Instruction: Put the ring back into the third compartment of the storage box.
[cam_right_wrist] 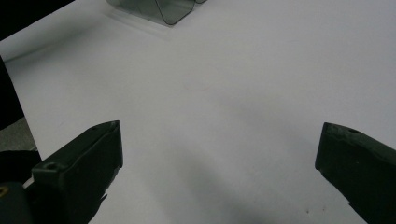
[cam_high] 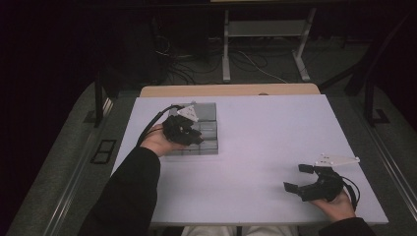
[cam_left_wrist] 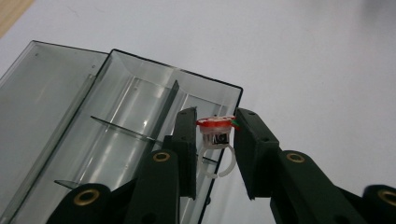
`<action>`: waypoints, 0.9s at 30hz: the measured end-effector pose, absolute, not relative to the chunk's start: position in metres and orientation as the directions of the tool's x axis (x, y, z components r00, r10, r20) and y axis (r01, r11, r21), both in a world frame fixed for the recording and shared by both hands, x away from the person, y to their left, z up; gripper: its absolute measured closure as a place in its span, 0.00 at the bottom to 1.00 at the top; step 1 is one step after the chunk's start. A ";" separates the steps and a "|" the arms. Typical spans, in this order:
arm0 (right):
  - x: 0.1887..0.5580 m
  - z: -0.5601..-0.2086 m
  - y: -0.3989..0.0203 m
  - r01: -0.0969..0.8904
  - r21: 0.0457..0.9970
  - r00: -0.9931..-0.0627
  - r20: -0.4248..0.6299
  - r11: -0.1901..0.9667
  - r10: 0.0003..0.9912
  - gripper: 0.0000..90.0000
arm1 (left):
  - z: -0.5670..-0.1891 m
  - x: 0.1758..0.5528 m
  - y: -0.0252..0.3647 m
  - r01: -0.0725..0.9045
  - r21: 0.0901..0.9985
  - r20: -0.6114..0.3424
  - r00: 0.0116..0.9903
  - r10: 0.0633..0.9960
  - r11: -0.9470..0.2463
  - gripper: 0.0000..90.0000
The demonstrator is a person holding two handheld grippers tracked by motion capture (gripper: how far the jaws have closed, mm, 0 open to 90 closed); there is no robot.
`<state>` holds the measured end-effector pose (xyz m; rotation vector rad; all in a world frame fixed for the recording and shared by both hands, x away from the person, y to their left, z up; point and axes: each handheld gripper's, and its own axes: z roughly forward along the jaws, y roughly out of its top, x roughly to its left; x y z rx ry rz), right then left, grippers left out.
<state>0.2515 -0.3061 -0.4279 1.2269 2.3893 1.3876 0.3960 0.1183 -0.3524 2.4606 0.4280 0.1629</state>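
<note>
A white bench [cam_high: 255,147] carries a smoky clear plastic box [cam_high: 206,132] with thin dividers, sitting toward its far left part. In the high view the left tongs [cam_high: 189,135] hang over the near portion of that box, held by the person's left hand [cam_high: 160,142] with a dark sleeve [cam_high: 128,196] running back to the bottom edge. The left gripper view shows the left tongs [cam_left_wrist: 215,140] clamped on a small toy ring [cam_left_wrist: 215,140]: a red disc-shaped top with a speck of green at one side, a tiny dark block under it, and a white plastic band hanging below between the jaws. The ring is lifted off any surface, held above the edge of the box's open compartments [cam_left_wrist: 135,121], with the box's hinged lid [cam_left_wrist: 42,88] lying open flat beside them. Whether the ring is directly over a compartment or just outside the rim cannot be told. The right tongs [cam_high: 305,178] rest at the near right corner of the bench, well apart from the box, in the person's right hand [cam_high: 339,204], with the jaws spread wide. In the right gripper view the right tongs [cam_right_wrist: 219,158] have bare white bench [cam_right_wrist: 224,93] between their jaws, and a rounded corner of the box [cam_right_wrist: 168,11] sits far off at the top.
</note>
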 end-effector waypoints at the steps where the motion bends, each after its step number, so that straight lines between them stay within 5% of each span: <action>1: 0.252 -0.428 -0.306 0.586 0.771 -0.664 0.278 0.251 0.694 0.01 | -0.352 0.397 0.118 0.268 0.608 0.014 0.938 0.347 -0.748 0.77; 27: 0.251 -0.428 -0.306 0.585 0.770 -0.665 0.279 0.252 0.693 0.01 | -0.369 0.414 0.108 0.295 0.595 0.003 0.930 0.369 -0.748 0.77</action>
